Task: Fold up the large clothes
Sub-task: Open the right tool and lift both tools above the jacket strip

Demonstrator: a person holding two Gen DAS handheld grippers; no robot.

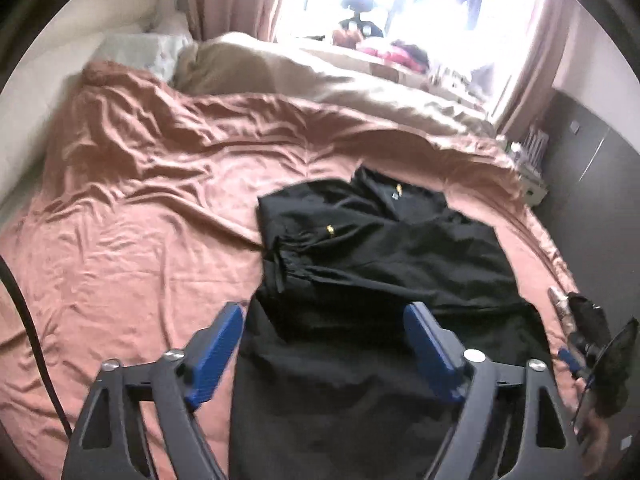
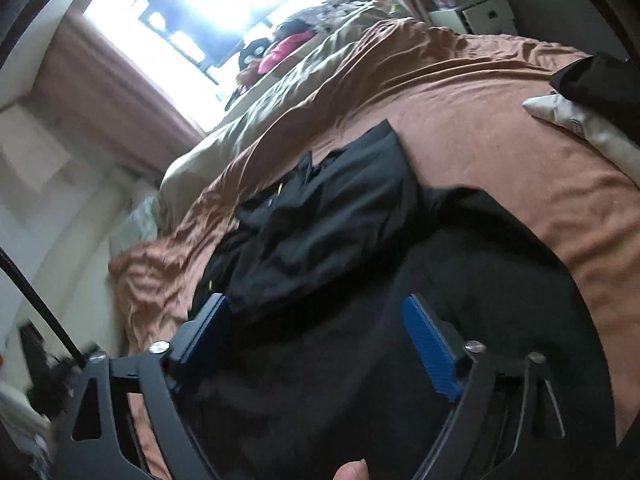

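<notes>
**Both grippers spread above the black garment on the bed**

Your left gripper [image 1: 324, 328] has its two blue pads wide apart, with nothing between them. It is pointing forward and down over the near part of the black garment [image 1: 384, 248], which lies partly folded on the rust-brown bedsheet [image 1: 132, 200]. At the right edge of this view you can see your right gripper [image 1: 576, 344] from the side, close to the edge of the garment; here I cannot tell how its jaws stand.

The right wrist view gives the answer: your right gripper [image 2: 320, 324] is also released, pads apart, no cloth pinched. This camera is rolled strongly, so the bed runs diagonally. The black garment [image 2: 332, 216] fills the space under the fingers, and a fingertip [image 2: 352, 470] of your hand shows at the bottom edge.

Only the left view shows the two small yellow marks [image 1: 330, 231] on the garment. Only the right view shows a cream cloth [image 2: 580, 120] and another dark cloth [image 2: 600, 80] on the sheet, well apart from the garment. Both views show the beige blanket [image 1: 360, 80] and the bright window [image 1: 400, 0] behind
</notes>
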